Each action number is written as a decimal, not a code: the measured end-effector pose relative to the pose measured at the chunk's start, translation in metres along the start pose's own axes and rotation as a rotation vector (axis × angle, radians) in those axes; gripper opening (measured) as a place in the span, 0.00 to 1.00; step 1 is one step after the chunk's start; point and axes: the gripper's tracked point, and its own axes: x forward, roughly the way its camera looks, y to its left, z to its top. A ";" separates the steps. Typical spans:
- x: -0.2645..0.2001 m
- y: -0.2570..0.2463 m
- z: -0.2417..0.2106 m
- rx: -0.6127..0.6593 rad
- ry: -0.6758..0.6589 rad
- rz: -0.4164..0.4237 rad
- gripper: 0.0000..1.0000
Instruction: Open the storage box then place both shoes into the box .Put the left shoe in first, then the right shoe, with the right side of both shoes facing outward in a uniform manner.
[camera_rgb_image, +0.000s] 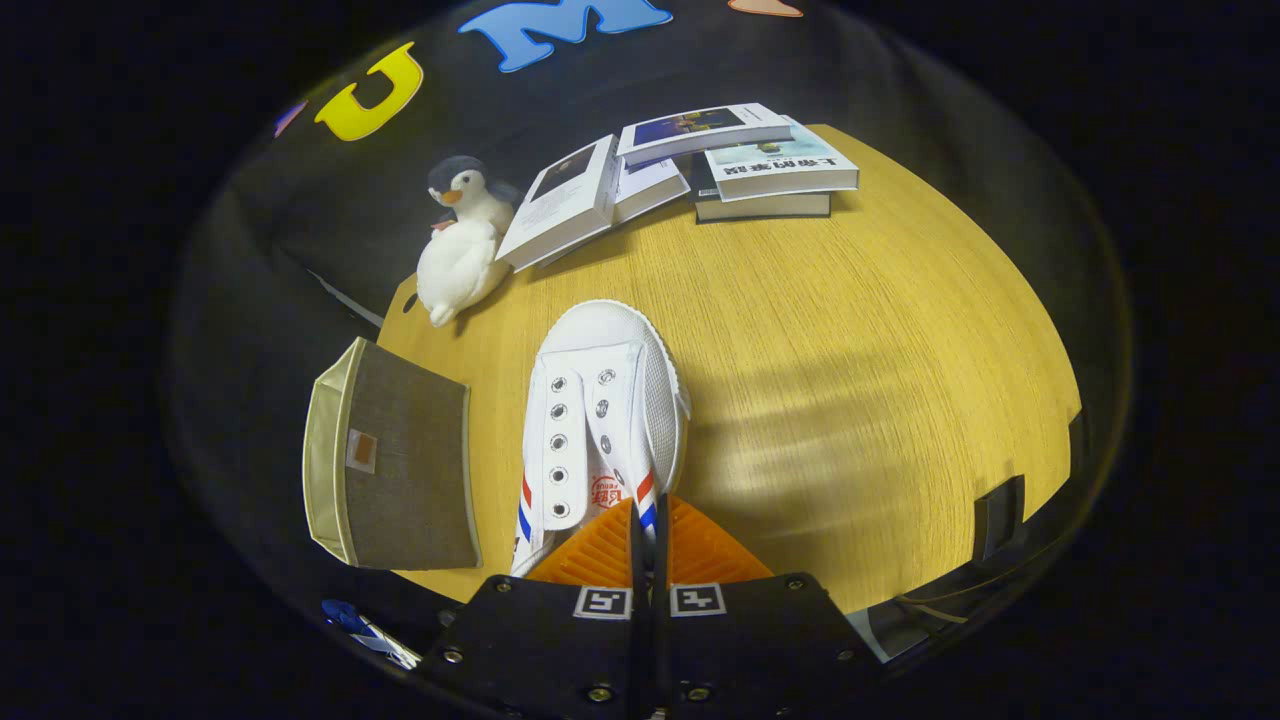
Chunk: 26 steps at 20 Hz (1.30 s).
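1. Since the gripper (645, 520) has its fingers pinched together on only the thin collar edge of the shoe (600, 410), the shoe could swing or slip out on the way to the box; thin hold, heavy toe.
2. Storage box (395, 465) sits just left of the shoe at the table (850, 330) edge; a bump could tip it off.
3. Shoe: white canvas, red and blue side stripes, no laces, toe pointing away from the fingers.

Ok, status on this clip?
Gripper shut on white canvas shoe, pinching its side wall. Grey fabric storage box beside it on wooden table.
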 end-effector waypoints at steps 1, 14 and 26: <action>-0.002 0.008 0.000 -0.002 0.004 0.012 0.00; -0.026 0.122 0.028 -0.089 -0.034 0.106 0.00; -0.021 0.222 0.028 -0.156 -0.015 0.199 0.00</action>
